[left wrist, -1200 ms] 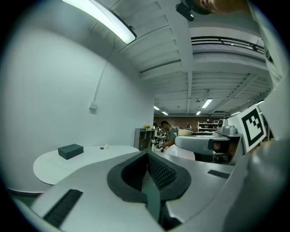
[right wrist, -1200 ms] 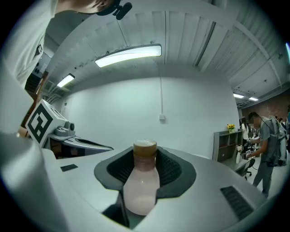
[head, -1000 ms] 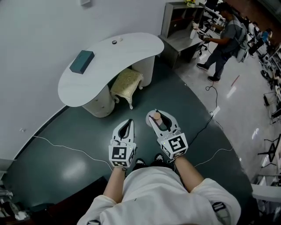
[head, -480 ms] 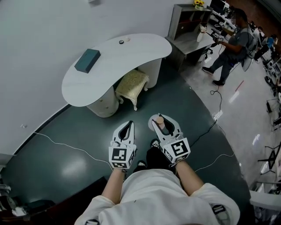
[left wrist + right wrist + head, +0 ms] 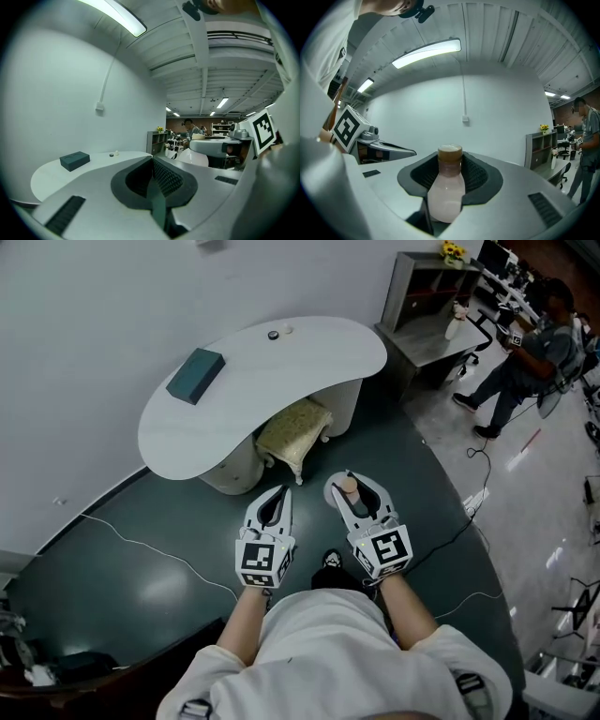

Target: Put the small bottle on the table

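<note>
The small bottle, pale pink with a brown cap, stands upright between the jaws of my right gripper, which is shut on it. In the head view the bottle shows its cap at the front of the right gripper. My left gripper is beside it, shut with nothing in it; its dark pads meet. The white curved table lies ahead of both grippers, some way off over the dark floor.
A teal box and two small items lie on the table. A cushioned stool stands under its front edge. A cable crosses the floor. A grey shelf desk and a person are far right.
Both grippers have moved forward toward the table together with the person carrying them. The table and stool now sit closer. The bottle stays held in the right gripper.
</note>
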`<control>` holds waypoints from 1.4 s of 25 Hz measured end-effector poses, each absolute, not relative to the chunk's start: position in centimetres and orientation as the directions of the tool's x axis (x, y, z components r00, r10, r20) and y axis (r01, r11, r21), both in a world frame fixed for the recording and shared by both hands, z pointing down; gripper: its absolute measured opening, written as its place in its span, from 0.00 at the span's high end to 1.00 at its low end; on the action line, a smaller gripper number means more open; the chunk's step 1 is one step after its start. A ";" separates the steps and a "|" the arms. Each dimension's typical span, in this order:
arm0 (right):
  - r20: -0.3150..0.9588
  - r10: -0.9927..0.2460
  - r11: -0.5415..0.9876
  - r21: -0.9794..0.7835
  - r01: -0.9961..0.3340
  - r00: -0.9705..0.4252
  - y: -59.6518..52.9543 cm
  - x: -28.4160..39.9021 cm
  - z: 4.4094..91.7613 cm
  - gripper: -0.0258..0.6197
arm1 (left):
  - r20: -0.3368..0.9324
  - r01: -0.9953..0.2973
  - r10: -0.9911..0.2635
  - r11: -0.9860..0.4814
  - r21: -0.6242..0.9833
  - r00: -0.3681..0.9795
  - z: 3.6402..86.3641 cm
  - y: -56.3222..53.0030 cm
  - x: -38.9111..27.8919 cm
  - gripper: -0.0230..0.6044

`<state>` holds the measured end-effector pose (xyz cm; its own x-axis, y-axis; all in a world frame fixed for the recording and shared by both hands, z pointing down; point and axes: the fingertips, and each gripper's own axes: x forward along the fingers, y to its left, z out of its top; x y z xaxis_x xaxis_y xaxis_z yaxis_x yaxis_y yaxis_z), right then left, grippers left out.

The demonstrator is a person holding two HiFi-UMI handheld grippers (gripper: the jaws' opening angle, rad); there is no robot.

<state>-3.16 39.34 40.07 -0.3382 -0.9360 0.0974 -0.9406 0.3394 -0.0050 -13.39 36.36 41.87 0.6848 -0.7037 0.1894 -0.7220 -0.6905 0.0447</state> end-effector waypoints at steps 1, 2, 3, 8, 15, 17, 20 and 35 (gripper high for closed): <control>0.096 -0.934 0.345 -0.003 -0.938 -0.344 38.5 -2.4 40.0 0.75 | 0.191 -0.725 -0.707 -0.687 0.045 0.681 41.9 35.6 -12.7 0.93; 0.095 -0.932 0.350 0.000 -0.937 -0.348 37.6 -1.7 40.0 0.75 | 0.192 -0.728 -0.709 -0.684 0.047 0.678 41.9 34.8 -12.0 0.93; 0.096 -0.931 0.354 0.002 -0.935 -0.353 36.8 -0.9 40.1 0.75 | 0.194 -0.732 -0.712 -0.679 0.050 0.674 42.0 34.0 -11.3 0.93; 0.104 -0.922 0.375 0.002 -0.927 -0.373 32.9 2.6 40.4 0.75 | 0.194 -0.754 -0.732 -0.654 0.065 0.653 42.3 30.5 -8.0 0.93; 0.110 -0.915 0.390 -0.005 -0.921 -0.388 28.0 5.8 41.8 0.75 | 0.221 -0.761 -0.734 -0.646 0.063 0.642 43.5 26.0 -5.2 0.93; 0.117 -0.916 0.385 -0.009 -0.923 -0.384 26.7 6.2 42.2 0.75 | 0.228 -0.759 -0.731 -0.647 0.067 0.643 44.0 24.5 -4.8 0.93; 0.128 -0.922 0.367 -0.017 -0.930 -0.367 24.2 6.7 42.8 0.75 | 0.234 -0.750 -0.720 -0.657 0.072 0.653 44.7 21.6 -4.1 0.93; 0.147 -0.964 0.221 -0.011 -0.975 -0.221 5.5 9.5 42.5 0.75 | 0.241 -0.654 -0.621 -0.751 0.091 0.746 45.4 0.9 -1.2 0.93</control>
